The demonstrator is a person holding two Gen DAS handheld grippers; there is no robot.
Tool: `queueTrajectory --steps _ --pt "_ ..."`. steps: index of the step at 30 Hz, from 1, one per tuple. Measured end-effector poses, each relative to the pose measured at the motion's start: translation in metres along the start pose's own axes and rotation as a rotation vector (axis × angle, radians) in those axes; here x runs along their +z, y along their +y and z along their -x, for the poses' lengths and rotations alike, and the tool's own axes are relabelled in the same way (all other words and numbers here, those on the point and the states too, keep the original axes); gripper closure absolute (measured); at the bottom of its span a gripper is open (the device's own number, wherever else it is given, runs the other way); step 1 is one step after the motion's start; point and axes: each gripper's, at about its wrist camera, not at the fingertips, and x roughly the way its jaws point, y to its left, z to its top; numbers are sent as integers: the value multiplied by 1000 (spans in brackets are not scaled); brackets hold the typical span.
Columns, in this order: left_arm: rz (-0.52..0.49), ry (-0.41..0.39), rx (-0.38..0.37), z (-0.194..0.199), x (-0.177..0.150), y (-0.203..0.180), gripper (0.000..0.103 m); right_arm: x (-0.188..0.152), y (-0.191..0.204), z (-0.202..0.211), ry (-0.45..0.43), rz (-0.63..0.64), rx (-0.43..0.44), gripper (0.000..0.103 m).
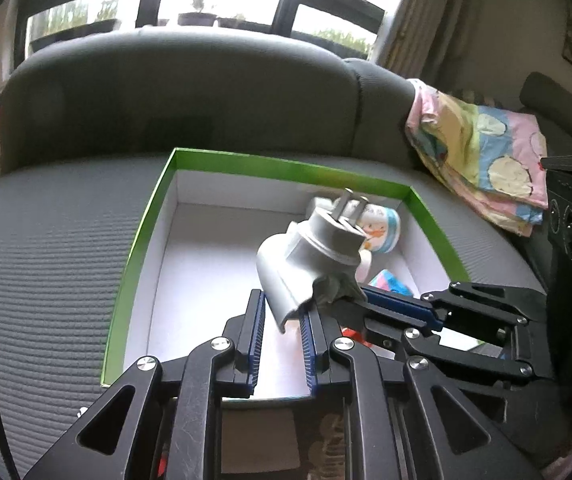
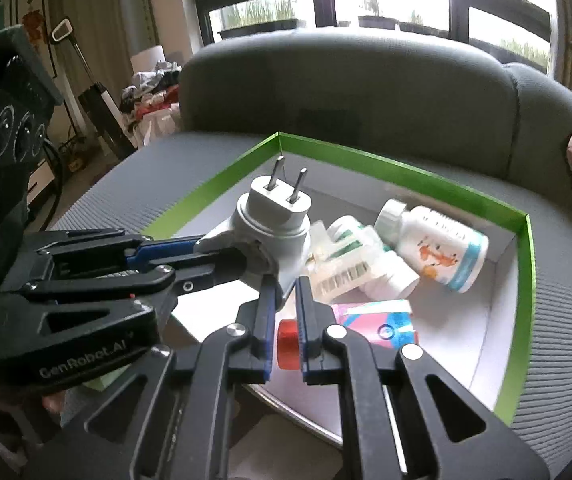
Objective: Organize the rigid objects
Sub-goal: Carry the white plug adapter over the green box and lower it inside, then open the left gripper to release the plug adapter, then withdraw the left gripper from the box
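The grey plug adapter is clamped by both the left gripper and right gripper, held over the green-rimmed box near its middle. Bottles are already packed at the box's right side; the adapter's placement is left.

A grey ribbed sofa seat carried the items. A shallow green-rimmed box with a white floor lay directly on it. A folded patterned cloth rested on the seat beside the box.
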Motion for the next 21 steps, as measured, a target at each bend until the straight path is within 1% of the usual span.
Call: queueTrajectory --steps 4,9,10,11,12,13,14,15,16,17,18,20,21 --pt "6 2 -1 -2 0 1 87 0 1 -3 6 5 4 93" --pt "20 13 5 -5 0 3 87 -1 -1 -5 15 -22 23 91" --pt "26 17 14 -7 1 4 87 0 -2 -6 18 -27 21 89" --pt "31 22 25 -8 1 5 86 0 -2 -6 17 -27 14 84" --pt "37 26 39 -8 1 7 83 -1 -1 -4 14 -24 12 81" --pt "44 28 51 -8 1 9 78 -1 0 -2 8 -21 7 75" --pt "52 29 63 -6 2 12 63 -1 0 0 2 -22 3 71" --pt "60 25 79 -5 3 15 44 0 -1 3 -8 -29 3 71" --pt "66 19 96 -2 4 17 36 0 -2 6 -15 -37 5 71" --pt "71 11 99 2 5 19 24 1 -5 11 -27 -55 14 69" --pt "79 0 96 6 6 21 20 2 -7 14 -34 -67 19 66" --pt "94 -25 86 15 8 22 20 3 -9 22 -50 -87 11 57" --pt "96 -36 89 20 10 23 19 2 -9 24 -55 -90 7 56"
